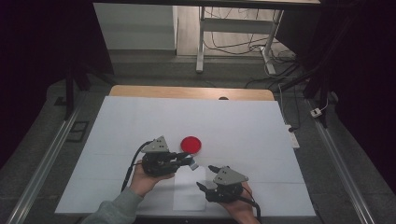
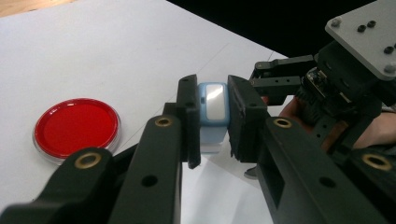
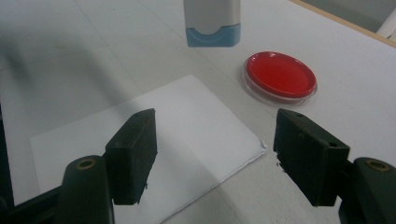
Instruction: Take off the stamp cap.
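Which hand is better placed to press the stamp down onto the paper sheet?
Left: its tool is already shut on the stamp, above the paper sheet. The right tool is open, holding nothing.

Stamp (image 2: 213, 105) above paper sheet (image 3: 187, 135), dish (image 1: 191, 144) just behind, both on table (image 1: 261, 130)

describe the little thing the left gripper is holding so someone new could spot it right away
Start at the white-covered table and find the red round dish near its middle. Just right of that dish, the left gripper is shut on a small stamp-like block held over a sheet of paper. It is the one pale blue and white piece, with a blue base.
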Action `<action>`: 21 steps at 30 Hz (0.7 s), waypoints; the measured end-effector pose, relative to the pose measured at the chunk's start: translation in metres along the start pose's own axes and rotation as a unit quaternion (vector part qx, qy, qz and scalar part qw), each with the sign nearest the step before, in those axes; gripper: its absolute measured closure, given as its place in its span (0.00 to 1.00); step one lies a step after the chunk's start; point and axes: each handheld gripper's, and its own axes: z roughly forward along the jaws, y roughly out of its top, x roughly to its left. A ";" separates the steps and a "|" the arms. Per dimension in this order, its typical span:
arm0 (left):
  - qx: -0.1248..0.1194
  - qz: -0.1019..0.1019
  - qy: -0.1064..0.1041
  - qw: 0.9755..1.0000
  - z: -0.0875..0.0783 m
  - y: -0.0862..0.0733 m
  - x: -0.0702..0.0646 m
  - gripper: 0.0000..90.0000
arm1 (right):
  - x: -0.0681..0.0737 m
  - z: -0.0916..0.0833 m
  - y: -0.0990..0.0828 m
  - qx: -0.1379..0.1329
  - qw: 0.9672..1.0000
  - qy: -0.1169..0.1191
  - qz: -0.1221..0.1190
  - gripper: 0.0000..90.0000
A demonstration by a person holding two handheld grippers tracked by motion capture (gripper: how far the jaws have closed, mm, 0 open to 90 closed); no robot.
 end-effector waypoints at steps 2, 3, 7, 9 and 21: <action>0.000 0.000 -0.001 1.000 0.000 0.000 0.000 0.84 | 0.001 0.002 0.000 -0.001 1.000 0.002 0.000 0.33; 0.001 0.000 -0.001 1.000 0.000 0.000 0.001 0.84 | 0.001 0.002 0.000 -0.001 1.000 0.001 0.000 0.33; 0.000 -0.001 -0.001 1.000 0.000 0.000 0.001 0.84 | 0.003 0.005 0.001 0.003 1.000 -0.002 0.003 0.33; 0.000 -0.001 0.000 1.000 0.001 0.000 0.000 0.84 | 0.004 0.006 0.001 0.003 1.000 -0.005 0.002 0.33; 0.008 -0.004 0.005 1.000 0.009 -0.005 0.001 0.84 | 0.007 0.011 0.006 -0.003 1.000 -0.028 0.001 0.36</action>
